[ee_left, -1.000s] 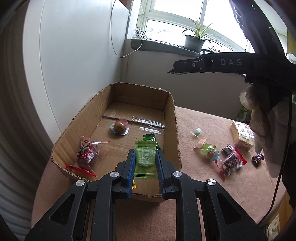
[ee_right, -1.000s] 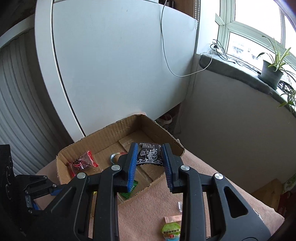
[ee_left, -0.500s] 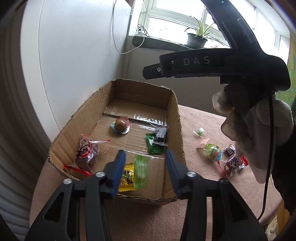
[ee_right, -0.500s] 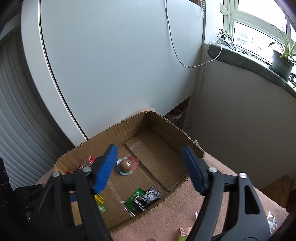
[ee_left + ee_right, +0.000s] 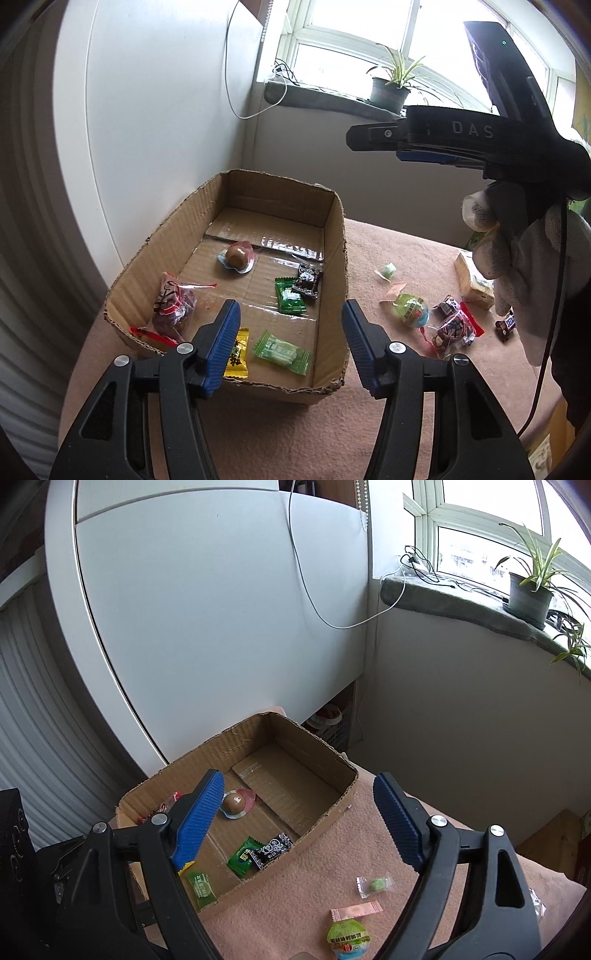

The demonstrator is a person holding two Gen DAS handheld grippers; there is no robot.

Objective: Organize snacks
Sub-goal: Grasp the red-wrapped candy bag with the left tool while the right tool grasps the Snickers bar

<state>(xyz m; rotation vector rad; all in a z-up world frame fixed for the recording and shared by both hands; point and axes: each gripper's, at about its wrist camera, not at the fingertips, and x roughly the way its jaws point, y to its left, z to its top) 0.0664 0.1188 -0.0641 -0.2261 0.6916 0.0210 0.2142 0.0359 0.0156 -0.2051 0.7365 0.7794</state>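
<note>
Your left claw stands wide, its jaws just opened, nothing between them; below it the light green packet lies flat on the cardboard box floor, near the front wall beside a yellow packet. Your right claw also gapes empty, jaws just opened. Its view shows the black packet overlapping a dark green packet in the box. Only the left view shows your gloved hand and the red-edged bags on the desk.
</note>
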